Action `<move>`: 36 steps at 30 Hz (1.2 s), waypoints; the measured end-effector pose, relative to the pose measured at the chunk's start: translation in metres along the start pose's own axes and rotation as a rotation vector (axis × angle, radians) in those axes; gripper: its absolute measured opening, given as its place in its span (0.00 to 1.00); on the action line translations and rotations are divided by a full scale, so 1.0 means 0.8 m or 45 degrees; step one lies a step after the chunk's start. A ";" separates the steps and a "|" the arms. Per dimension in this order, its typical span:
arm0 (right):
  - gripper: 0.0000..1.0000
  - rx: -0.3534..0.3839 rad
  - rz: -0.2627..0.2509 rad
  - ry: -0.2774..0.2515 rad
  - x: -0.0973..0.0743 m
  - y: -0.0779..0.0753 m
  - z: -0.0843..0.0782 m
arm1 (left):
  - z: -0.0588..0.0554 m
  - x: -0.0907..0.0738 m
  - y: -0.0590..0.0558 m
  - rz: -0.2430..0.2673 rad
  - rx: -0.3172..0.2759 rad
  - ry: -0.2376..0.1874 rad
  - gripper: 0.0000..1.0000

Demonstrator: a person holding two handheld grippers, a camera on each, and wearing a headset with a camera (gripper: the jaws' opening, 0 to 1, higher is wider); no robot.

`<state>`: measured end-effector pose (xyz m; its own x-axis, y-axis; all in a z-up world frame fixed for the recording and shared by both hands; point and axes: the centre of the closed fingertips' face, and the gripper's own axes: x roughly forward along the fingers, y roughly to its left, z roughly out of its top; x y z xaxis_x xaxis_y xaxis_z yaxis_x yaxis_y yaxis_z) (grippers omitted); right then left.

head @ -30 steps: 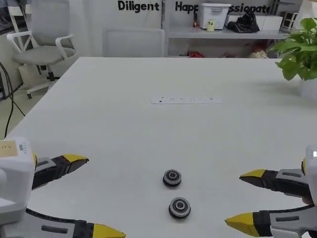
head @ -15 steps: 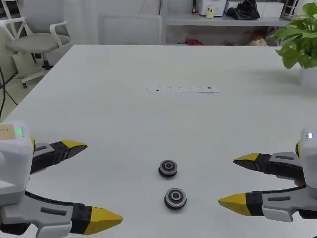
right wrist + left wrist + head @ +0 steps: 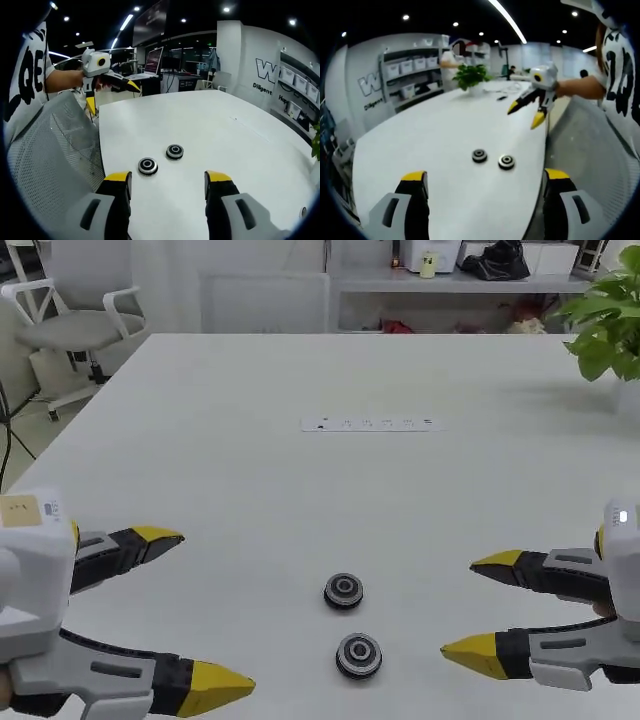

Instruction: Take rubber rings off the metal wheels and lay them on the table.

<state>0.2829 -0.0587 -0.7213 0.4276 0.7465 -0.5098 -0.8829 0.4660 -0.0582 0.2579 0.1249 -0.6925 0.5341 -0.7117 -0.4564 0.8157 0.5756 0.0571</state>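
In the head view, you're holding the left tongs (image 3: 210, 608) and right tongs (image 3: 463, 606) released, with the far wheel (image 3: 343, 591) and near wheel (image 3: 359, 655) lying between them. In the left gripper view, both are lying ahead of the parted jaws. In the right gripper view, likewise.

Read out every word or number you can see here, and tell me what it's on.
"W" and "Diligent": on the wall.
On the shirt: big black characters, cut off, unreadable.
The label on the left gripper: too small.
Marks on the power strip: too small.

White table (image 3: 300, 490), black-and-silver wheels (image 3: 343, 591), yellow-tipped left claw (image 3: 215, 608), right claw (image 3: 458, 606)
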 end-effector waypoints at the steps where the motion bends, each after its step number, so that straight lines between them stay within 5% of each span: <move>1: 0.56 -0.001 0.001 0.000 0.001 -0.001 0.000 | 0.000 0.001 0.000 -0.001 0.000 -0.001 0.97; 36: 0.53 -0.068 0.090 0.007 0.031 0.002 0.002 | 0.006 0.040 -0.004 -0.094 0.045 0.009 0.92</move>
<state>0.2924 -0.0392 -0.7327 0.3629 0.7737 -0.5193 -0.9200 0.3860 -0.0678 0.2736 0.0982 -0.7031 0.4709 -0.7484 -0.4671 0.8601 0.5073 0.0542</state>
